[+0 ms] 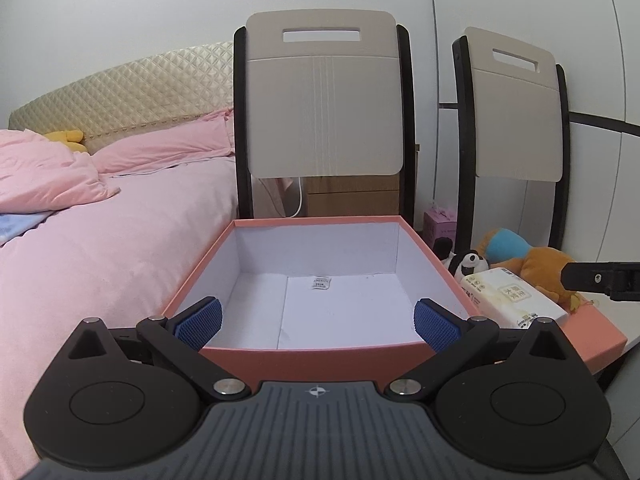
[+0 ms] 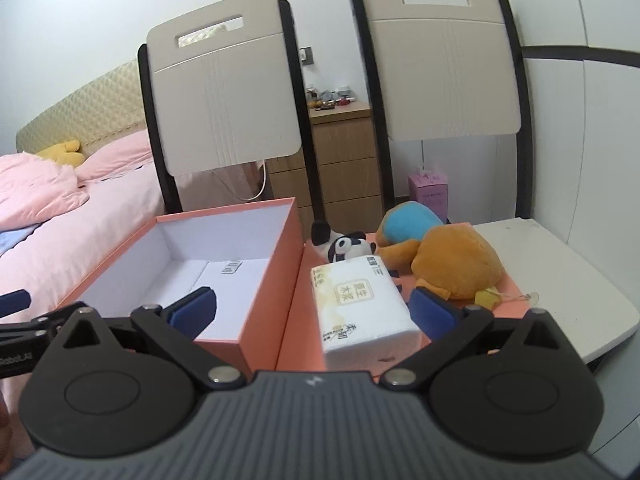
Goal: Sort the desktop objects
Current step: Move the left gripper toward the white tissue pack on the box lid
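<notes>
An open pink box with a white inside stands on a pink lid; it also shows in the right wrist view. Only a small packet lies in it. My left gripper is open, its pads astride the box's near wall. Right of the box lie a white tissue pack, a small panda toy and an orange-and-blue plush. My right gripper is open and empty, just short of the tissue pack. The tissue pack shows in the left wrist view too.
Two chairs stand behind the white table. A bed with pink bedding is on the left. A wooden drawer unit and a small pink box are behind. The right gripper's tip shows at the left view's right edge.
</notes>
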A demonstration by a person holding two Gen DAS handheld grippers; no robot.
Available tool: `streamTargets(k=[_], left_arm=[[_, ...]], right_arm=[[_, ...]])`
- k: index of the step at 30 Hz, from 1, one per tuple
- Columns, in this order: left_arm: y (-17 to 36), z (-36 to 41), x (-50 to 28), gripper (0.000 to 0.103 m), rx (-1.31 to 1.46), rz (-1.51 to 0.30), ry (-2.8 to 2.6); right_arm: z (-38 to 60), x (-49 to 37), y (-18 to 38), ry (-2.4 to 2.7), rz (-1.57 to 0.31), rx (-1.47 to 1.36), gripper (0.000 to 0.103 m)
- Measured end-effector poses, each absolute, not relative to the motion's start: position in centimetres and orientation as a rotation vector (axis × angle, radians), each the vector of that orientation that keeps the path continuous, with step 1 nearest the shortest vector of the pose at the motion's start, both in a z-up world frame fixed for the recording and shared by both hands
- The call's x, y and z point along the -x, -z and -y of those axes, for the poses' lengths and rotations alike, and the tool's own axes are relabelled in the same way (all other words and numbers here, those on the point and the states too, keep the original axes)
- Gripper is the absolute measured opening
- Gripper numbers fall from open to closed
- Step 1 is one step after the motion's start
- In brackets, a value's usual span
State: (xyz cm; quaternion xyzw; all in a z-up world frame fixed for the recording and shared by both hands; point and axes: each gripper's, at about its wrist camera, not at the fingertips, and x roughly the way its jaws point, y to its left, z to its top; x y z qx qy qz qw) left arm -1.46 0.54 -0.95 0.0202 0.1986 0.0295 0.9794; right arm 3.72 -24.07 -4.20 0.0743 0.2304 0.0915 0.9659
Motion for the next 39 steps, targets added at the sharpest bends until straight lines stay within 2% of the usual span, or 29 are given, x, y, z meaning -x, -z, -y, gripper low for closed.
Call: streamTargets(k=[7,15,39], left_arm=[[1.5,-0.6,1.7,0.103,-0.057,-0.390,-0.075],[1.8,-0.9,1.9,0.103,-0.060,-0.377,-0.095],[2.1,-1.6,1.9,0.103,-0.026,-0.392,-0.080]], right_arm=[[23.9,-3.8,5.5,-0.170,-0.445,-0.115,0.103],[25.0,-4.3,6.8,-0.184,-0.452,-0.199,0.103],[25.5,-4.5,7.1,-0.169,-0.431,-0.196,0.103]])
